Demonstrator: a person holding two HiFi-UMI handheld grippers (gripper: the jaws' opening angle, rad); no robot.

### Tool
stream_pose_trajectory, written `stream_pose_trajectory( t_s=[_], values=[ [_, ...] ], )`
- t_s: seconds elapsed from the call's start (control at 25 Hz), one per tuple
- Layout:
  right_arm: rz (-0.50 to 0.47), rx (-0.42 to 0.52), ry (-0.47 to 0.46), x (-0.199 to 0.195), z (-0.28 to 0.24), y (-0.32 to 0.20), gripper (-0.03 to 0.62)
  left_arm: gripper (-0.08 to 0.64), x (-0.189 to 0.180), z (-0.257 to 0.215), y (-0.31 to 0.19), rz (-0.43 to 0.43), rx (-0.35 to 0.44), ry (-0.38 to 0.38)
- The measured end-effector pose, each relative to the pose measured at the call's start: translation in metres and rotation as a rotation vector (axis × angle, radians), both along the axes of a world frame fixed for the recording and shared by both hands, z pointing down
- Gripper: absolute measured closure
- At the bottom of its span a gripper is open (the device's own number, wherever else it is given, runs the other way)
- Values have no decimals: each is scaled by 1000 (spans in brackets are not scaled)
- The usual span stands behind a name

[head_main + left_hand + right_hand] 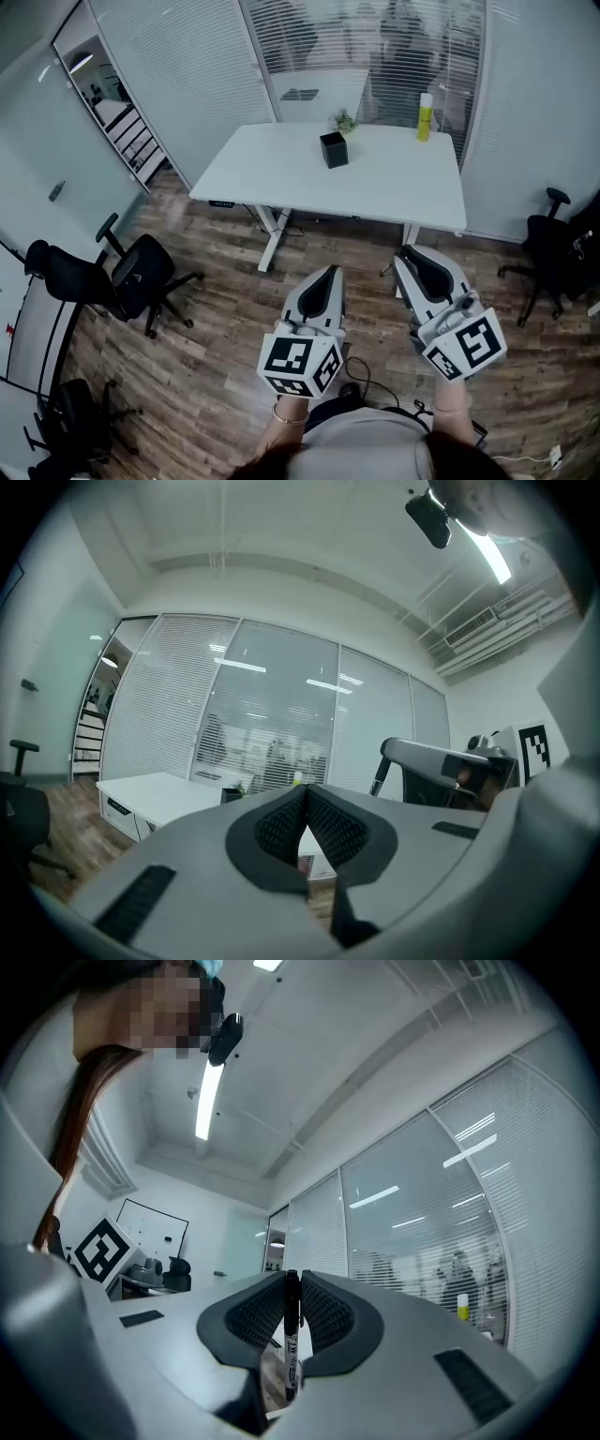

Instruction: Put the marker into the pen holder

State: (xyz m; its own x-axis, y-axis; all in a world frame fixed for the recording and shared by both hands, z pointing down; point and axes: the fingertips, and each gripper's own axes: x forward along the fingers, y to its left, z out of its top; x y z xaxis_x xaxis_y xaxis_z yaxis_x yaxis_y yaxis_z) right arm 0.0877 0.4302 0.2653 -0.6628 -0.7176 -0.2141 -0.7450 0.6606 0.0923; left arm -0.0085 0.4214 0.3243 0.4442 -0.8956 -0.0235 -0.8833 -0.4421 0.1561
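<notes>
The right gripper [292, 1283] is clenched on the black marker [292, 1335], which stands upright between its pads. The left gripper [307, 799] has its jaws pressed together on nothing. Both are held above the wood floor [225, 309], well apart from the white table [394, 187], where the black pen holder [334, 149] stands near the middle of the far edge, a yellow bottle [426, 117] at the far right corner.

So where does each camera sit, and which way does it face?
Head view: on the person's head, steeply down at the table and pen holder; left gripper and right gripper show.
Left gripper view: on that gripper, along its shut, empty jaws toward the table; right gripper shows.
Right gripper view: on that gripper, upward along jaws shut on the marker; hair shows.
Shared: head and left gripper views both show the table.
</notes>
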Motion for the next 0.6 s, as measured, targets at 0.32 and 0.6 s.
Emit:
stream_pose_trajectory(
  t_s=[0.32, 0.6],
  values=[
    [20, 60, -1, -22, -5, -17, 515, 541, -8, -3, -21, 59, 25, 13],
    [38, 42, -19, -15, 6, -33, 516, 541, 4, 6, -33, 100, 17, 0]
  ],
)
